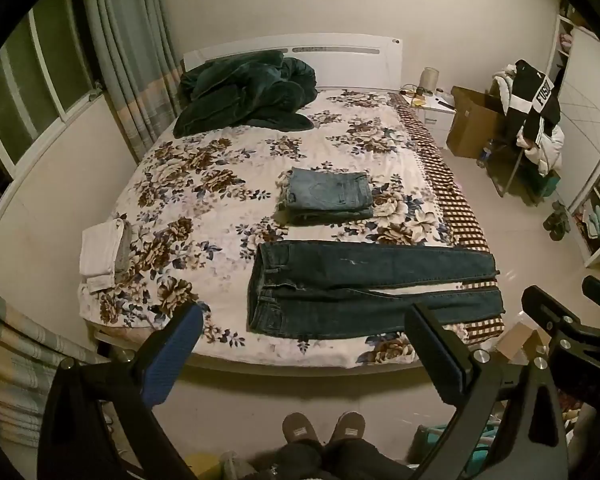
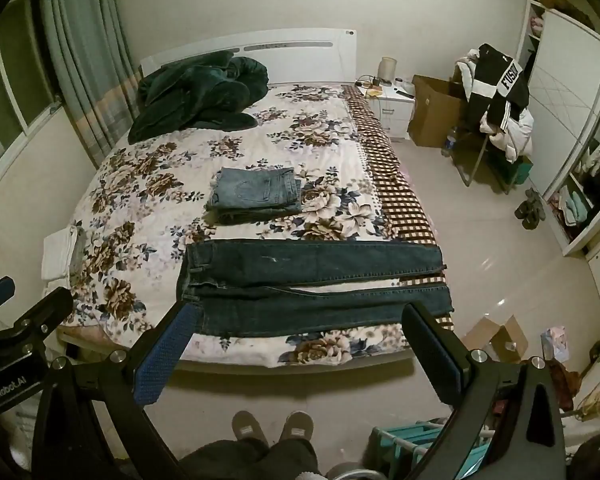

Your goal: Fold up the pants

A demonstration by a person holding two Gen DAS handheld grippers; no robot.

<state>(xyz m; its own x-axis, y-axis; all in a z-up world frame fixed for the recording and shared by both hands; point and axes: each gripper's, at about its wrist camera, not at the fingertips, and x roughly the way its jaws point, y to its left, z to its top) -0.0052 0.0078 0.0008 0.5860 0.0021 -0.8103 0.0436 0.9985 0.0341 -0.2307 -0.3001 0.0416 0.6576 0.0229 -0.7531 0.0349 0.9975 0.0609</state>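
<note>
Across the near edge of the floral-quilted bed: dark blue denim jeans flat, legs parted; left gripper and right gripper wide, empty, held back; best pinched at waistband and hem together.

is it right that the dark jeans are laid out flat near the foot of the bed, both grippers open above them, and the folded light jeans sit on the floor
One detail is off. The folded light jeans lie on the bed, not the floor; the left wrist view shows them just beyond the dark jeans. The rest holds: dark jeans flat near the foot, left gripper and right gripper both open.
</note>
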